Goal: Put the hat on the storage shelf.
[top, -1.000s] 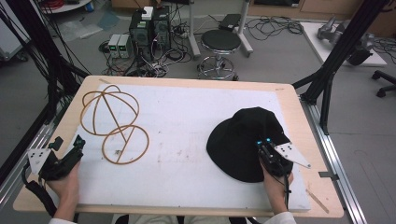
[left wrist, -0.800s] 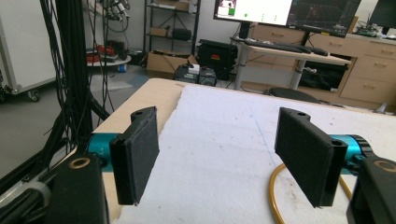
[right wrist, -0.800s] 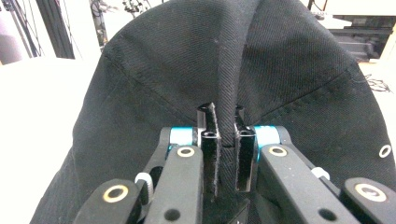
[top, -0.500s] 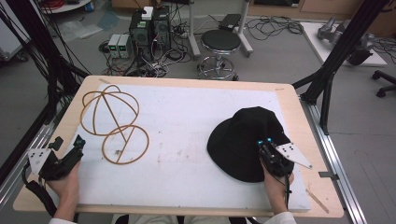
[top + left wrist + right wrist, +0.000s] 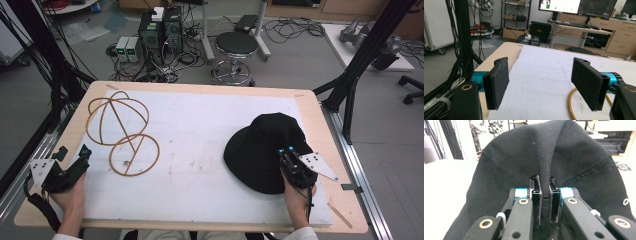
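Black cloth is pinched between the jaws of the right gripper (image 5: 543, 197), which stand almost together on a fold of the hat (image 5: 554, 157); the fold rises as a ridge straight ahead of the pads and the rest of the hat spreads out to both sides of them. In the high view the right gripper (image 5: 287, 156) sits on the near side of the hat (image 5: 260, 147), with the crown beyond it. The bite looks shallow and takes in only one ridge of cloth, so any lift should probably be slow and straight up, keeping the grip firm so the fold does not slide out. Well away across the white mat (image 5: 210, 140), the left gripper (image 5: 544, 83) has its jaws spread wide with nothing between them, a curve of the wire frame (image 5: 571, 107) just beside its right jaw. That frame (image 5: 122, 132) likely wants steadying before the hat comes over.
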`<state>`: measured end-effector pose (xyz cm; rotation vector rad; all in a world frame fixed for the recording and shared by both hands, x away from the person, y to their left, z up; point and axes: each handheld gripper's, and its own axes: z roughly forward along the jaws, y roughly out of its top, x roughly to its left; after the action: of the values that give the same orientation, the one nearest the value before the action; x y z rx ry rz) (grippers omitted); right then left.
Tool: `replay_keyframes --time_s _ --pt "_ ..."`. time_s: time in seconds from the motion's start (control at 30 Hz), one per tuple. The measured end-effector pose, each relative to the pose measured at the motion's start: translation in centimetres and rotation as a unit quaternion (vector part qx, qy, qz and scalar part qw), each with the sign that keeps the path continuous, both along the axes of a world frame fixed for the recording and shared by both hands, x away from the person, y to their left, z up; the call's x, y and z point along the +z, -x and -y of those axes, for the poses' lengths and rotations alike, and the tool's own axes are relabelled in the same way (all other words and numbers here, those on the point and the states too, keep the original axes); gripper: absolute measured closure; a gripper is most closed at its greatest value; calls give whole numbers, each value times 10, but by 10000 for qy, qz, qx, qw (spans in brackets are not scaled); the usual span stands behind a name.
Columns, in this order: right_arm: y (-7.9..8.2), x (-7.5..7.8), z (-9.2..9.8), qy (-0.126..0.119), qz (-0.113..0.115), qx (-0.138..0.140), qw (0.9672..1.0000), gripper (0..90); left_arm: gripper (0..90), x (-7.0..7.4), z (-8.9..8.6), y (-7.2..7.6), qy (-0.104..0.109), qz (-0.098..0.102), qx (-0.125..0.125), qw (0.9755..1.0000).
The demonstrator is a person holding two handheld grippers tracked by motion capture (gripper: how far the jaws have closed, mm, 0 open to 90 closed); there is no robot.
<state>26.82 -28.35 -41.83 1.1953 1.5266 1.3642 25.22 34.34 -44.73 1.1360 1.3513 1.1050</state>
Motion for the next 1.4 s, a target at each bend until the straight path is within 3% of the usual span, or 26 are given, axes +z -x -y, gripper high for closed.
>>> replay_keyframes --time_s 0.67,1.17,1.4 --pt "4 13 -6 -279 336 68 9990 857 307 0 2 0 -25 8 -14 10000" --pt "10 30 -11 -416 712 205 9964 857 307 1 5 -1 -62 36 -41 10000" --pt "7 40 -12 -587 866 248 9942 857 307 1 7 -3 -78 21 -84 9999"
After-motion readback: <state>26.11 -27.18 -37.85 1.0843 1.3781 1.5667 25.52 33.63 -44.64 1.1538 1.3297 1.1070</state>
